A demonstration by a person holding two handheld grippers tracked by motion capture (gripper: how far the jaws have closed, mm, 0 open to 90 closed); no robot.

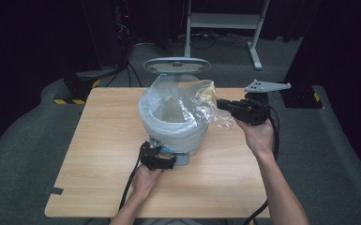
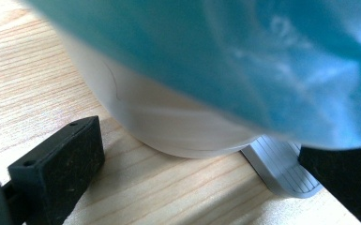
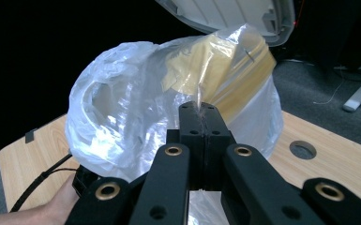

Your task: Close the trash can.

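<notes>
Left gripper (image 1: 161,157) near the tabletop's (image 1: 98,154) front edge — fingers spread wide, straddling the bin's (image 1: 176,133) base and grey pedal (image 2: 281,168), not clamping. Bin stands mid-tabletop, lid (image 1: 177,64) raised. Right gripper (image 1: 222,104) toward the right edge — fingers pinched shut on the clear bag liner (image 3: 136,117), pulled taut from the rim.

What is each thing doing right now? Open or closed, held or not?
Bin: upright on the table, lined with a bag.
Lid: flipped open.
Pedal: beside the left claw's jaw.
Plastic bag: edge pinched and pulled up.
Right claw: shut on the bag.
Left claw: open, low at the bin's base.
</notes>
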